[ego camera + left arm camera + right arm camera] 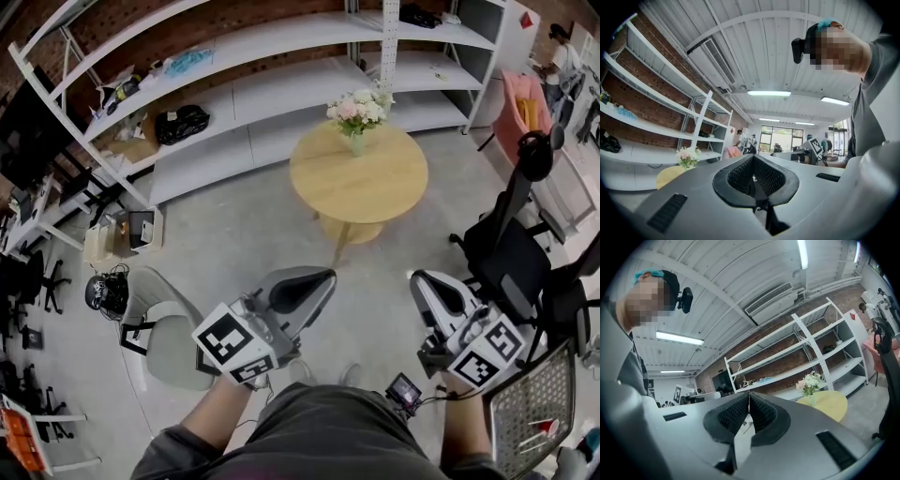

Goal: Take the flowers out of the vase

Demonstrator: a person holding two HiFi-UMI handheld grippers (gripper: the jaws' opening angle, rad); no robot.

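A bouquet of pink and white flowers stands in a pale green vase at the far edge of a round wooden table. It is several steps away from me. Both grippers are held level near my body, far short of the table. My left gripper is shut with nothing in it, and so is my right gripper. The left gripper view has the flowers small at the left, beyond the left gripper's meeting pads. From the right gripper, the flowers and table lie to the right.
White shelving lines the brick wall behind the table. A black office chair stands right of my path, a mesh chair close at my right, a grey chair at my left. Bare grey floor leads to the table.
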